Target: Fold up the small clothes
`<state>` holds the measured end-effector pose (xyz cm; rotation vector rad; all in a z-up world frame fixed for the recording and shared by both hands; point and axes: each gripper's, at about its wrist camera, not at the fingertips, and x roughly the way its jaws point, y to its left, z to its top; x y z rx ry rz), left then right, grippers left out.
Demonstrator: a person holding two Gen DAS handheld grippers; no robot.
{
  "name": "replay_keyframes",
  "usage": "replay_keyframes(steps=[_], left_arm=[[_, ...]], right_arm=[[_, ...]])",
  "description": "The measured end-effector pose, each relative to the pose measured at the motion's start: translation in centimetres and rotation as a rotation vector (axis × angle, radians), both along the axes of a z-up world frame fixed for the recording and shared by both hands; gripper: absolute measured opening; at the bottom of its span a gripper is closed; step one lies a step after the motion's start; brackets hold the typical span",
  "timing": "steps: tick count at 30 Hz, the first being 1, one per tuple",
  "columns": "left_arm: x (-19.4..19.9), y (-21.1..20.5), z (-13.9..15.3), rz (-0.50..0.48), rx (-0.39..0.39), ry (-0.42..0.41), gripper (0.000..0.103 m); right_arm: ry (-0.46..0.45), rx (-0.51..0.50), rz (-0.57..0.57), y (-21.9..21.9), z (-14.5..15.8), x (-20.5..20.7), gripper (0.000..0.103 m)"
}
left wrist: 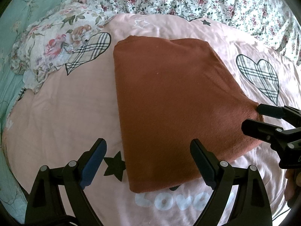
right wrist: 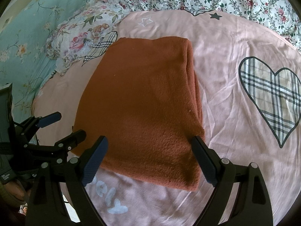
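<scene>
One rust-brown knit garment [left wrist: 169, 101] is seen on the pink bedsheet [left wrist: 62, 113], already folded into a compact layered rectangle. Left tool [left wrist: 148, 162] and right tool [right wrist: 150, 160] are both spread wide, gripping nothing, near its front edge. Little seems left, perhaps one last fold.

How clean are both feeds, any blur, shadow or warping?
Left wrist: rust cloth sharp, near end shadowed beside the open left hand-held gripper; edges bend. Right wrist: knit sharp, plaid heart softly blurred, shadow under the open right hand-held gripper.
</scene>
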<state>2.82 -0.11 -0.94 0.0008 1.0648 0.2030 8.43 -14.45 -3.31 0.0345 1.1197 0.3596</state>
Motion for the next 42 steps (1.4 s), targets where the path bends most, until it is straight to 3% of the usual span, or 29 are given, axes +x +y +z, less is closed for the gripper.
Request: replay_keyframes(steps=[42], left_arm=[[0.57,0.08,0.2,0.008,-0.005,-0.002,0.091]], right_arm=[[-0.006,0.003,0.006,-0.41,0.53,0.65,0.09]])
